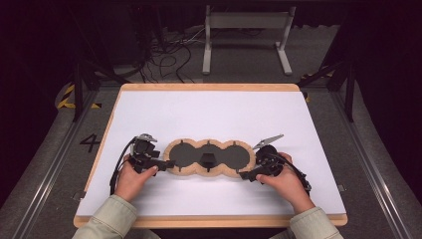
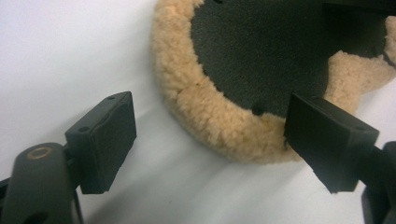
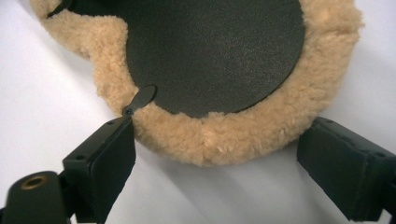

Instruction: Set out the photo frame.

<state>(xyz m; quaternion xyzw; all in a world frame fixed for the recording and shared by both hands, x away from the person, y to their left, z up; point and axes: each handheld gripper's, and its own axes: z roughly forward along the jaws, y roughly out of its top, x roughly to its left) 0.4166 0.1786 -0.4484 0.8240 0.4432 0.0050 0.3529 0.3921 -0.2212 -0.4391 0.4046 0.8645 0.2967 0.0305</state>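
Note:
A flat tan fleece piece (image 1: 209, 158) with three dark round panels lies on the white board (image 1: 214, 112), toward the front. My left gripper (image 1: 168, 164) stands open at the piece's left end; in the left gripper view its jaws straddle the fleece rim (image 2: 224, 126) low over the board, the right pad against the rim. My right gripper (image 1: 245, 175) stands open at the right end. Its jaws flank the fleece rim (image 3: 219, 140) without closing on it. A small black tab (image 3: 140, 100) lies by its left pad.
The white board has a wooden edge (image 1: 209, 219) and sits on a dark floor. Cables (image 1: 164, 55) and a grey metal stand (image 1: 246, 30) lie beyond the far edge. A small dark part (image 1: 206, 160) sits in the middle panel.

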